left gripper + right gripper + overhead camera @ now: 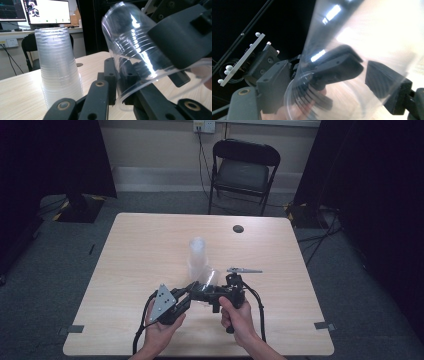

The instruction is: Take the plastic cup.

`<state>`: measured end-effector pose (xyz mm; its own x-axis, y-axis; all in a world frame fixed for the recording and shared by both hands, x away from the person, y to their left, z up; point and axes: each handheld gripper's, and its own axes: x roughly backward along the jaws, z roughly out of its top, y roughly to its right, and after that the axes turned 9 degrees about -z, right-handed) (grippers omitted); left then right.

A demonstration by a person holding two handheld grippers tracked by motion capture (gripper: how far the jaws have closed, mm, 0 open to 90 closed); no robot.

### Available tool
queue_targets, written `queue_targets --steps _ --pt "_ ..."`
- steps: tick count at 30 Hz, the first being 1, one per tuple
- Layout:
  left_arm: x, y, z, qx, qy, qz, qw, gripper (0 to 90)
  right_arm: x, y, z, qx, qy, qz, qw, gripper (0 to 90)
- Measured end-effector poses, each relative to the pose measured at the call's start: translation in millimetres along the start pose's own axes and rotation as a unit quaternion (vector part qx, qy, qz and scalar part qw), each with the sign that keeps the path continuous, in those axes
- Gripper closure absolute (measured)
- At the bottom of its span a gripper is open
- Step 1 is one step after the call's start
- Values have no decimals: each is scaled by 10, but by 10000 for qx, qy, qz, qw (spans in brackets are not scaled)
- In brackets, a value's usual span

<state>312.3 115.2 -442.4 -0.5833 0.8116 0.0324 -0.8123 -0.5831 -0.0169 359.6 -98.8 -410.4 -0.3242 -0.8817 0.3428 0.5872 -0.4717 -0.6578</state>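
Tilting clear cup [130, 50] pinched between left gripper [192, 292] and right gripper [212, 295], both clamped.

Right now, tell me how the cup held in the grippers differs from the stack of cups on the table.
The single cup is tilted and held off the table; the cup stack stands upside down on the table. The single cup is one thin, see-through wall; the stack is many nested cups and looks cloudier. The right gripper clamps the single cup and the left gripper meets its rim; nothing touches the stack. Both are clear ribbed plastic.
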Motion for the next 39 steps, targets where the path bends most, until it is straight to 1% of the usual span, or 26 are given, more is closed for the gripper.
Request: queue_targets --steps 2,4,6,7,8,9,12,13,17,19,21,23,24,25,27,28,29,30,31,32,34,35,36,37,38,39 --pt "5 -19 -1 11 -10 9 10000 856 7 7 3 -34 -5 -18 10000 175" --pt "11 -42 -1 81 -12 35 10000 856 19 20 9 4 34 -9 10000 173" --pt "18 -60 2 143 7 28 9999 857 29 23 14 18 59 8 10000 165" --pt "27 -70 4 185 -8 18 9998 858 31 18 16 64 53 -6 10000 160" --pt "27 -70 4 185 -8 18 9998 860 31 18 16 64 53 -6 10000 160" --pt "31 -75 7 184 -16 4 9998 859 28 12 14 118 59 4 9999 157" --pt "42 -92 24 281 -34 -32 9996 858 27 8 11 126 49 35 9999 156" --pt "48 -102 30 284 -34 -26 9996 858 28 5 11 130 50 44 9999 156" --pt "81 -158 42 381 19 53 9993 862 37 -3 8 190 53 34 9998 153" --pt "117 -216 54 490 72 133 9987 866 45 -1 7 227 44 35 9997 151" --pt "129 -232 58 500 69 156 9986 866 48 0 7 249 43 21 9997 151" --pt "147 -258 62 592 61 180 9981 866 51 4 8 301 60 -8 9995 151" --pt "160 -276 64 619 4 173 9979 866 51 8 9 317 61 -19 9995 152" --pt "161 -289 65 692 32 165 9975 866 53 13 9 373 56 -53 9993 154" --pt "172 -312 65 795 -56 153 9967 866 56 20 12 465 56 -128 9988 165" --pt "179 -327 69 830 -138 112 9964 866 56 20 12 465 56 -128 9988 165" --pt "185 -336 72 906 -230 75 9956 867 68 36 17 545 68 -161 9984 174" --pt "190 -346 75 917 -295 37 9953 867 68 36 17 545 68 -161 9984 174" --pt "201 -355 80 922 -388 -7 9950 866 84 49 22 700 100 -312 9970 183" --pt "201 -355 80 922 -388 -7 9950 865 92 60 24 718 123 -359 9967 183" --pt "209 -360 88 971 -465 -56 9942 865 101 73 26 746 136 -393 9963 185" --pt "215 -370 90 996 -558 -90 9934 864 120 91 30 804 182 -442 9956 193" --pt "215 -370 90 996 -558 -90 9934 864 120 91 30 804 182 -442 9956 193" --pt "216 -371 87 1038 -612 -117 9926 864 135 93 33 815 175 -463 9954 196" --pt "218 -377 84 1028 -669 -148 9923 864 150 94 37 834 191 -488 9951 201" --pt "218 -379 83 1042 -714 -171 9918 864 180 88 47 923 227 -528 9941 203"
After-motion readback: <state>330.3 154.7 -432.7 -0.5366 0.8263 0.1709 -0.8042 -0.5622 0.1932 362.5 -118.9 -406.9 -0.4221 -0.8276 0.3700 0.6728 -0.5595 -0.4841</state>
